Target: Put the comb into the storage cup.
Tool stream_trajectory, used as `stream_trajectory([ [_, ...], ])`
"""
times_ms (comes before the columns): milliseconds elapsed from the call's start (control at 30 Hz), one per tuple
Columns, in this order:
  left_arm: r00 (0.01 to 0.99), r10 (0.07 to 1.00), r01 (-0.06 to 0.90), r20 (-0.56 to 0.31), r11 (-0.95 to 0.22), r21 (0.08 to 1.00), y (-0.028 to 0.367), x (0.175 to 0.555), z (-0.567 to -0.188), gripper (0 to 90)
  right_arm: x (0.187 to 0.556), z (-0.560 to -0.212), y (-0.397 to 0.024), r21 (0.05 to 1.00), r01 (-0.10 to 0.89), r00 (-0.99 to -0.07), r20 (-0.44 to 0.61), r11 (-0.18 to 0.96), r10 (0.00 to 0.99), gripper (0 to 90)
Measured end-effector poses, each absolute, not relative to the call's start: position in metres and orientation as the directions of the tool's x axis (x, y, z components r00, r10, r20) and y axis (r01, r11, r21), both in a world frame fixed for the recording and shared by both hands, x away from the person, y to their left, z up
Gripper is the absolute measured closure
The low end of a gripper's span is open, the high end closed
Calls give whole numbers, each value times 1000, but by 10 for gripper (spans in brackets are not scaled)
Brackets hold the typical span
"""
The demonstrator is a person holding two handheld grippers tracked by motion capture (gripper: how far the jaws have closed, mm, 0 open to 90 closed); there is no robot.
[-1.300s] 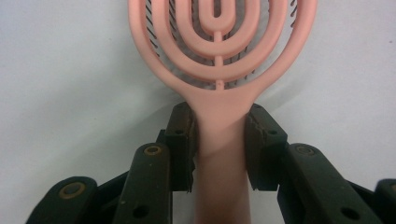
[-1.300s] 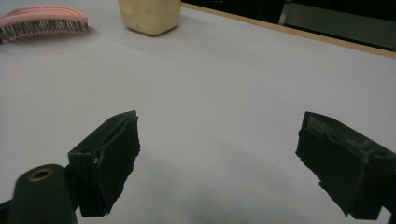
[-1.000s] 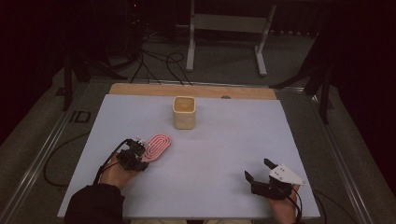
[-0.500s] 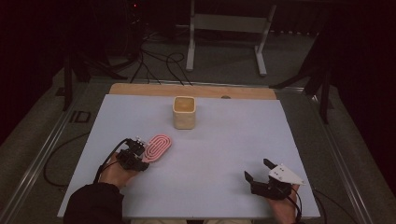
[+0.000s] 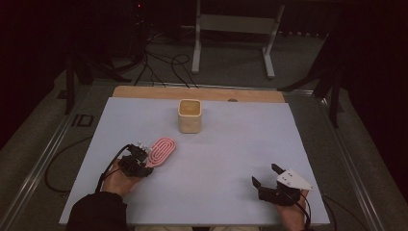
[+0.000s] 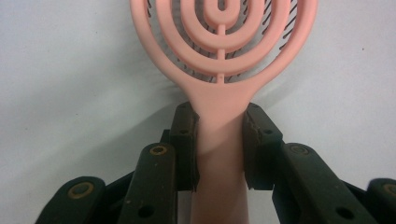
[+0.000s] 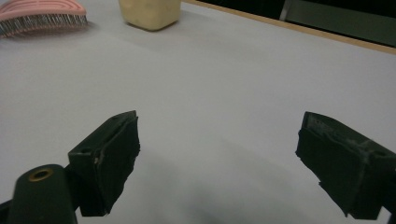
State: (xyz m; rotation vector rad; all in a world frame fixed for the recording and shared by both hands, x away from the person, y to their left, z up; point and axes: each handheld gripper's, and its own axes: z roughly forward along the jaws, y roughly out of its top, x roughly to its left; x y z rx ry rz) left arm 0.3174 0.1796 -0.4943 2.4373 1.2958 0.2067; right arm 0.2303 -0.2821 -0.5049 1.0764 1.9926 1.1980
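Observation:
A pink hairbrush [image 5: 161, 151] with oval ribs lies on the white table [image 5: 231, 144], bristles down. My left gripper [image 5: 143, 159] is shut on its handle [image 6: 219, 154], both pads pressing the sides just below the head [image 6: 219, 42]. A cream square cup [image 5: 189, 115] stands upright at the middle back of the table. My right gripper [image 5: 264, 177] rests near the front right edge, jaws wide open with nothing between them [image 7: 219, 154]. In the right gripper view the hairbrush [image 7: 42, 16] and cup [image 7: 149, 11] sit far off at the upper left.
A wooden strip [image 5: 197, 93] runs along the table's far edge. Beyond it stand a metal stand [image 5: 235, 29] and cables on the floor [image 5: 159, 62]. A rail [image 5: 43, 159] borders the table's left side.

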Motion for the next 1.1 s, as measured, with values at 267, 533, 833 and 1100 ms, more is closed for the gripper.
stream_trajectory([
  [267, 550, 834, 765, -44, -482, 427, 180, 317, -496, 700, 230, -505, -282, 898, 345, -512, -65, 274, 856, 128],
  [533, 533, 846, 756, -27, -462, 463, 181, 316, -495, 700, 230, -505, -281, 899, 342, -516, -64, 274, 854, 128],
  [833, 499, 866, 734, -14, -414, 539, 188, 312, -486, 700, 231, -505, -282, 899, 344, -516, -61, 272, 854, 128],
  [1100, 491, 871, 703, 7, -401, 588, 188, 309, -482, 700, 231, -506, -280, 896, 351, -518, -58, 274, 853, 128],
])
